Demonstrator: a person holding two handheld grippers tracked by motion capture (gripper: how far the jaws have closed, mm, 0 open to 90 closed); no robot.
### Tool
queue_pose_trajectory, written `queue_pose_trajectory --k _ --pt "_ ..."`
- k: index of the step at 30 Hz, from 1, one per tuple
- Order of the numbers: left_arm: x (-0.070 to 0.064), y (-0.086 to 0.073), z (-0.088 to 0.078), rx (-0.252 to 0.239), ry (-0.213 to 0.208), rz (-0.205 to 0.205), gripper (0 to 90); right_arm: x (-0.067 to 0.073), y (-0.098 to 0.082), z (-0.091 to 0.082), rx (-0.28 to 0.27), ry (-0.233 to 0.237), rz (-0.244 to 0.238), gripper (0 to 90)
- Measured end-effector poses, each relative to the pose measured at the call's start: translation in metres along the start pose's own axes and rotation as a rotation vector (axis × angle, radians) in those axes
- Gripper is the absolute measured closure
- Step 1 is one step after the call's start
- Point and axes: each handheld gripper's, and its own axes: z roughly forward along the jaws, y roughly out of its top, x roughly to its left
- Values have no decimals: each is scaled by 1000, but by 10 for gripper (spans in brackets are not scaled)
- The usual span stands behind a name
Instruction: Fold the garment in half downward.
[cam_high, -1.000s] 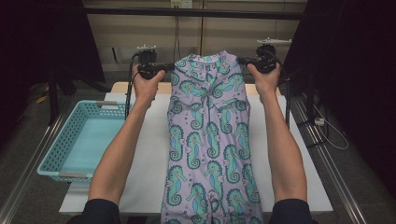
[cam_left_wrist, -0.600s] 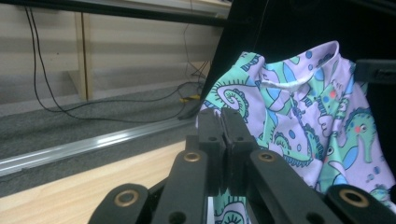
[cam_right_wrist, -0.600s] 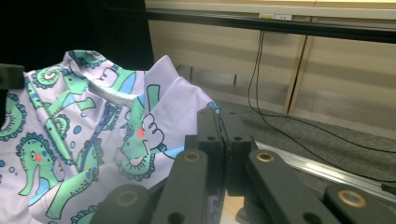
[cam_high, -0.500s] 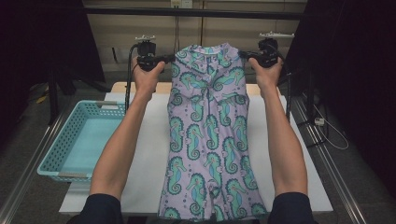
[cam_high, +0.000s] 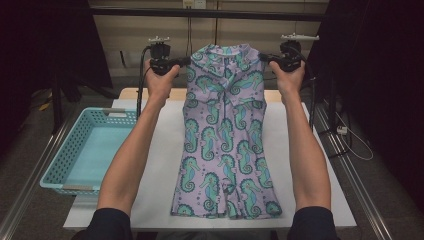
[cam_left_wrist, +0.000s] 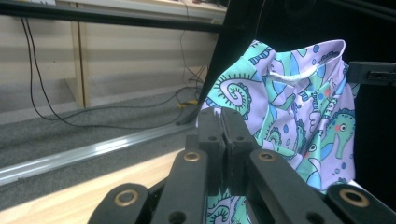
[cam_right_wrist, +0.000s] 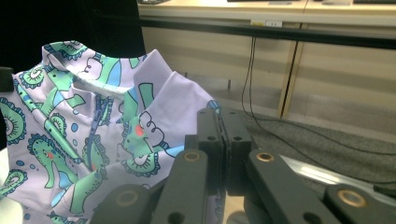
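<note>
both hands now sit higher in the high view than a second ago, and the seahorse-print garment (cam_high: 226, 135) has come up with them, its hem lifted from the bottom edge of the frame to lie on the near part of the white table (cam_high: 160, 165). left gripper (cam_high: 186, 62) pinches the garment's shoulder at upper centre-left, jaws pressed together on the cloth, as the left gripper view (cam_left_wrist: 221, 122) confirms. right gripper (cam_high: 263, 57) clamps the opposite shoulder at upper centre-right, jaws likewise closed on fabric in the right gripper view (cam_right_wrist: 219, 122). the garment hangs between them, collar at the top, its lower part draped down the middle of the table. a light blue basket (cam_high: 65, 165) sits at the left of the frame, beside the table.
</note>
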Motion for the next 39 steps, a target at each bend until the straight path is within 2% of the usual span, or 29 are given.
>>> queue_pose_trajectory --k 3,9,13,15,18,22,25,31,39 --pt "-1 -8 3 21 5 10 884 -2 -15 2 17 5 11 887" --pt "-4 -30 4 40 -5 -1 883 1 -38 6 35 15 18 887" --pt "-6 -44 5 59 -12 2 883 6 -50 5 48 19 25 887" --pt "-6 -50 5 70 -13 4 883 11 -55 3 57 29 13 887" --pt "-9 -59 5 75 -27 2 883 16 -61 -1 58 39 4 887" --pt "-14 -72 1 73 -50 -12 882 18 -74 -6 56 43 19 887" --pt "-18 -79 -2 82 -58 -7 882 20 -84 -8 60 49 27 887" --pt "-31 -86 -11 86 -71 40 882 29 -98 -18 54 72 25 887" --pt "-39 -103 -17 83 -99 46 881 44 -115 -30 55 111 12 887"
